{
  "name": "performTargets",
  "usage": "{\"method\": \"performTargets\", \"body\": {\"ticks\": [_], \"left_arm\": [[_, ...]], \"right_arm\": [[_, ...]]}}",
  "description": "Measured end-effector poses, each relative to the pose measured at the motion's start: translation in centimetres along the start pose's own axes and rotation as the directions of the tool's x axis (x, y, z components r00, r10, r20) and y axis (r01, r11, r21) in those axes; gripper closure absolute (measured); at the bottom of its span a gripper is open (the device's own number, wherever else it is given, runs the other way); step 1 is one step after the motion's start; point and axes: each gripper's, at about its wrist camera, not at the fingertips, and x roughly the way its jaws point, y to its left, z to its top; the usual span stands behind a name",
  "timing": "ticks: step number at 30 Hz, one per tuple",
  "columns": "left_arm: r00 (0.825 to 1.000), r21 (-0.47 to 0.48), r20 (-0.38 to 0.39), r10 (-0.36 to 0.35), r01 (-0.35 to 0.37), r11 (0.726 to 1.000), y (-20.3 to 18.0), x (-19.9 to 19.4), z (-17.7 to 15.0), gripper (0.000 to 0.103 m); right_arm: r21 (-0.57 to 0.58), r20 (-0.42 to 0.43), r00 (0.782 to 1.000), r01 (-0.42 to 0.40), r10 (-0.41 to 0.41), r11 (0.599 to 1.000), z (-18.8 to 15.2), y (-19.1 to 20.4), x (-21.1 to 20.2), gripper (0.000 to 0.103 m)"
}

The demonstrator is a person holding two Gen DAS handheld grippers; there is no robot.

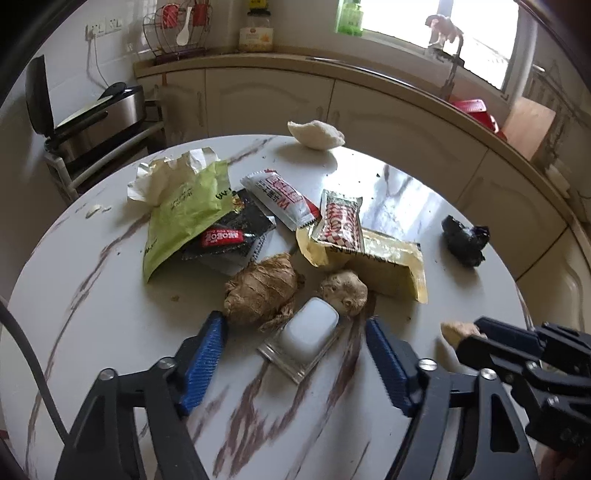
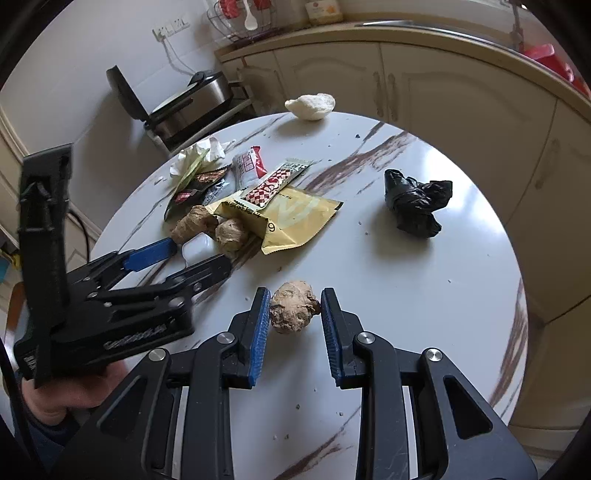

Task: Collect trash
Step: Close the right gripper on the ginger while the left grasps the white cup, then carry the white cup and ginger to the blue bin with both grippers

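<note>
- Gripping a ginger lump (image 2: pixel 293 312), the right gripper (image 2: pixel 293 321) is seen nearly closed, right of the left gripper (image 1: pixel 295 338).
- The white packet (image 1: pixel 308 334) is straddled by its half-open, untouching fingers (image 1: pixel 205 360).

Round marble-patterned table (image 1: pixel 110 332); cream cabinets (image 1: pixel 266 99) behind; open electric griddle (image 1: pixel 92 110) on a rack; wire basket (image 1: pixel 177 33), jar (image 1: pixel 256 35) on the counter.

Daylight from the blown-out window (image 1: pixel 476 33) glares off the table (image 1: pixel 399 206); soft shadows, edges bend and darken.
</note>
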Motion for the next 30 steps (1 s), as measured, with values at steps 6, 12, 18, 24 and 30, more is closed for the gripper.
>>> {"method": "performTargets", "body": {"ticks": [6, 12, 18, 24, 30], "left_arm": [[1.000, -0.006, 0.011, -0.028, 0.029, 1.000, 1.1, -0.7, -0.9, 0.064], [0.998, -0.014, 0.012, -0.058, 0.058, 0.998, 2.0, -2.2, -1.8, 0.077], [0.998, -0.028, 0.016, -0.062, 0.063, 0.998, 2.7, -3.5, -2.2, 0.077], [0.997, -0.011, 0.027, -0.079, 0.079, 0.997, 2.1, -4.1, -2.1, 0.077], [0.996, 0.022, 0.046, -0.079, 0.078, 0.997, 0.7, -6.3, -2.8, 0.077]], "right_arm": [[-0.001, 0.001, 1.000, -0.017, 0.017, 1.000, -0.2, 0.0, 0.0, 0.077], [-0.005, 0.002, 0.999, -0.032, 0.032, 0.999, -0.2, 0.5, 0.1, 0.077], [-0.011, 0.002, 0.999, -0.033, 0.033, 0.999, -0.4, 0.9, -0.2, 0.077], [-0.011, 0.003, 1.000, -0.030, 0.030, 0.999, -0.5, 0.9, -0.4, 0.077], [-0.006, 0.022, 0.999, -0.029, 0.029, 1.000, -0.8, 0.8, -1.4, 0.077]]}}
